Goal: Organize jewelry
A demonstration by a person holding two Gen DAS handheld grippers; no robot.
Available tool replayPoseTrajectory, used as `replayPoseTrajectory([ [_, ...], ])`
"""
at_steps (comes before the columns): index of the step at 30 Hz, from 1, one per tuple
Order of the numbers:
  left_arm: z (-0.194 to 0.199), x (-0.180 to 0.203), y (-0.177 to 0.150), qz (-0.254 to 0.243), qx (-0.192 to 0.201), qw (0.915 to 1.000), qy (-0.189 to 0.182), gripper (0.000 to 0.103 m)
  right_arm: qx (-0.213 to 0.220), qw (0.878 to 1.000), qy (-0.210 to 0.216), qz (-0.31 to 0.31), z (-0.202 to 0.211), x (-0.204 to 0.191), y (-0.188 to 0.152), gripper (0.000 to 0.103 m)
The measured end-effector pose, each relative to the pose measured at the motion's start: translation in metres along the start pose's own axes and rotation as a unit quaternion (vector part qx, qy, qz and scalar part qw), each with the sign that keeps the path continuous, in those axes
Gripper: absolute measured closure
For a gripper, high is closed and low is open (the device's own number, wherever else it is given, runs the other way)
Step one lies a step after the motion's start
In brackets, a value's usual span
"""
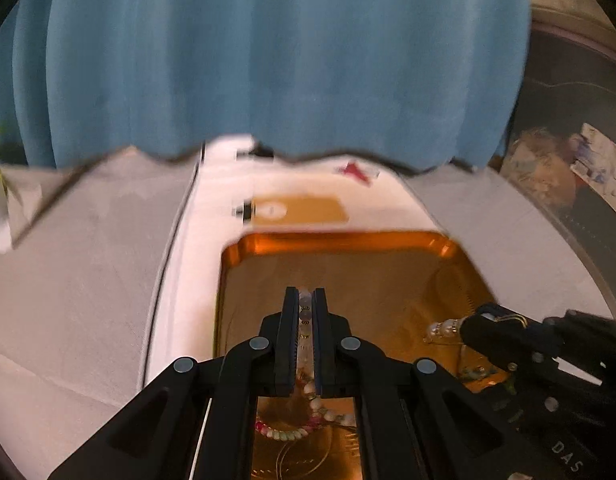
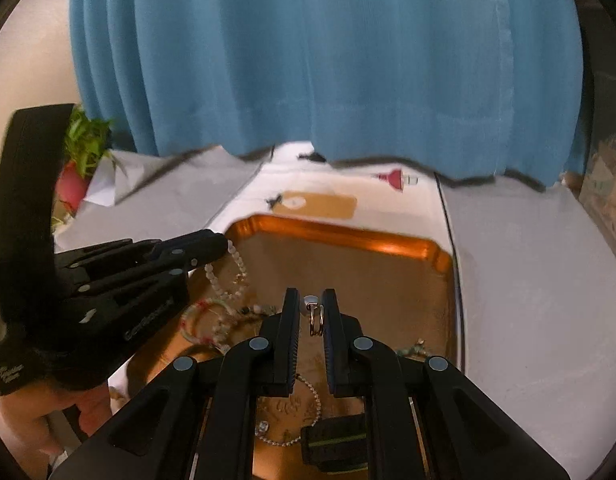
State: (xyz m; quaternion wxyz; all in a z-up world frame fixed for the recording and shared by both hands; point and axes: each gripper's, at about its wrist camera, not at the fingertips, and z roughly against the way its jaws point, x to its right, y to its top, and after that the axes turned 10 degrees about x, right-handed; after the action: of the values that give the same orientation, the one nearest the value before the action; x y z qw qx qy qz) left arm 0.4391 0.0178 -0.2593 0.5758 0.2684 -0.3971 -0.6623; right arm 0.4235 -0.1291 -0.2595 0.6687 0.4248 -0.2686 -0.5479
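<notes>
Left wrist view: left gripper [image 1: 307, 300] over a copper-coloured tray [image 1: 340, 240], its jaws pressed narrow on a pale beaded strand [image 1: 305, 344] that runs up between the pads and trails down behind them into a loop of pink and white beads. At lower right the right gripper [image 1: 474, 324] enters from the side, a short length of pearl-like beads [image 1: 442, 328] showing at its tip. The tray sits on a white worktop [image 1: 87, 280]; beyond its far rim lie a tan card [image 1: 308, 210] and a small red item [image 1: 354, 170], the latter too blurred to identify. A blue curtain [image 1: 287, 60] fills the background.

Right wrist view: jaws of the right gripper [image 2: 311, 306] nearly closed, holding a small metal ring piece with a pale bead [image 2: 314, 316] above the tray [image 2: 348, 232]; the piece appears to be an earring, though motion blur makes this uncertain. To the left, the left gripper [image 2: 221, 250] carries the beaded strand [image 2: 231, 276], which hangs from its tip in a loop toward the tray floor. More jewelry rests in the tray: a tangle of bead bracelets [image 2: 211, 322] at left, a fine chain [image 2: 303, 412] beneath the right gripper, and a small greenish piece [image 2: 414, 348] near the right rim. A potted plant [image 2: 81, 152] stands at far left, beside the curtain [image 2: 328, 60].
</notes>
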Motion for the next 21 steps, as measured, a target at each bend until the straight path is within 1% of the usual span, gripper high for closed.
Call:
replayPoseTrajectory([
  [2, -0.01, -0.004, -0.007, 0.001, -0.02, 0.9998, 0.006, 0.099, -0.014, 1.0, -0.001, -0.004, -0.008, 0.001, -0.005, 0.092],
  [4, -0.013, -0.005, -0.011, -0.004, -0.029, 0.9995, 0.011, 0.099, -0.026, 1.0, -0.008, 0.0, -0.015, 0.001, -0.008, 0.092],
  [8, -0.01, -0.008, -0.013, -0.006, -0.034, 0.9993, 0.016, 0.099, -0.043, 0.999, -0.014, -0.006, -0.022, 0.004, -0.013, 0.092],
  [9, -0.009, -0.009, -0.012, -0.004, -0.037, 0.9993, 0.011, 0.099, -0.045, 0.999, -0.014, -0.006, -0.023, 0.005, -0.013, 0.091],
  [10, -0.009, -0.008, -0.012, -0.002, -0.04, 0.9991, 0.009, 0.096, -0.049, 0.999, -0.011, -0.006, -0.024, 0.004, -0.014, 0.09],
  [11, -0.006, -0.008, -0.012, 0.001, -0.044, 0.999, 0.01, 0.091, -0.053, 0.999, -0.006, -0.007, -0.025, 0.003, -0.014, 0.089],
  [12, -0.004, -0.008, -0.011, 0.003, -0.045, 0.9989, 0.011, 0.072, -0.053, 0.999, -0.006, -0.011, -0.024, 0.003, -0.014, 0.088],
  [13, 0.001, -0.007, -0.011, 0.003, -0.042, 0.999, 0.016, 0.047, -0.051, 0.999, -0.005, -0.015, -0.022, 0.002, -0.015, 0.085],
  [14, 0.009, -0.004, -0.011, -0.003, -0.031, 0.9993, 0.02, 0.039, -0.044, 0.999, -0.004, -0.02, -0.017, 0.001, -0.014, 0.083],
  [15, 0.018, -0.002, -0.011, -0.012, -0.02, 0.9995, 0.022, 0.036, -0.04, 0.999, -0.007, -0.021, -0.012, 0.0, -0.013, 0.073],
  [16, 0.027, 0.001, -0.011, -0.019, -0.015, 0.9994, 0.023, 0.037, -0.038, 0.999, -0.012, -0.02, -0.009, -0.001, -0.012, 0.056],
  [17, 0.032, 0.001, -0.012, -0.021, -0.014, 0.9993, 0.027, 0.037, -0.034, 0.999, -0.017, -0.015, -0.001, -0.004, -0.012, 0.047],
  [18, 0.041, 0.002, -0.013, -0.018, -0.012, 0.9993, 0.029, 0.037, -0.029, 0.999, -0.019, -0.012, 0.006, -0.006, -0.012, 0.042],
  [19, 0.055, 0.002, -0.016, -0.01, -0.012, 0.9997, 0.021, 0.036, -0.023, 0.999, -0.023, -0.008, 0.016, -0.008, -0.012, 0.04],
  [21, 0.076, 0.003, -0.022, 0.001, -0.013, 0.9998, 0.015, 0.035, -0.014, 1.0, -0.026, -0.006, 0.034, -0.011, -0.015, 0.04],
])
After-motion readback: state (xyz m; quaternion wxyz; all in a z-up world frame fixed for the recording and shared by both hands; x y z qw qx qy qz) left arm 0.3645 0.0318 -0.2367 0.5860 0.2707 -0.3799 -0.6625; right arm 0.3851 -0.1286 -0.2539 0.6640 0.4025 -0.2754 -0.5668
